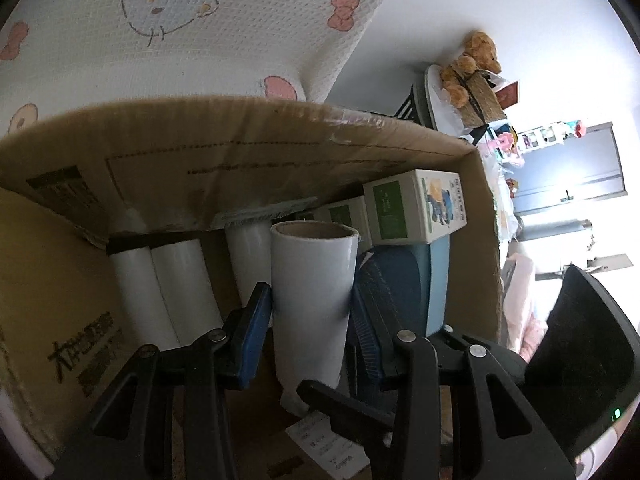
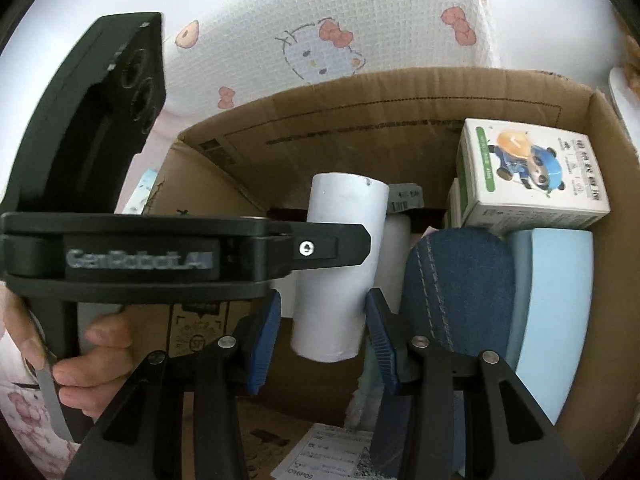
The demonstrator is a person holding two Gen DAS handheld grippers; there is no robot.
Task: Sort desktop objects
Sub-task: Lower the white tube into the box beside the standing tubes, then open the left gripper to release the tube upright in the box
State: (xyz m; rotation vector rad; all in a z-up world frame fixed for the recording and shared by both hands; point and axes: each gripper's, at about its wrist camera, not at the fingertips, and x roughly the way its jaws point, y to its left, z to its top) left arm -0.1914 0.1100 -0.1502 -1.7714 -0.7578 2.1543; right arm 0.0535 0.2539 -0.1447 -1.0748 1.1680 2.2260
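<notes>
Cardboard box (image 1: pixel 248 152) below both steeply downward-tilted grippers.

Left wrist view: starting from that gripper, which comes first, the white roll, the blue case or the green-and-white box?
1. White roll, between the left gripper fingers.
2. Blue case, just right of the roll.
3. Green-and-white box, on top of the case, at the back.

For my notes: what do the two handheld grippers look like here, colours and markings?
Both the left gripper and the right gripper have black linkage fingers with silver pins and blue ribbed pads. Seen side-on from the right wrist, the left one's black housing bears raised grey GenRobot.AI lettering, and a grey trigger sits under the hand. No sleeve shows.
</notes>
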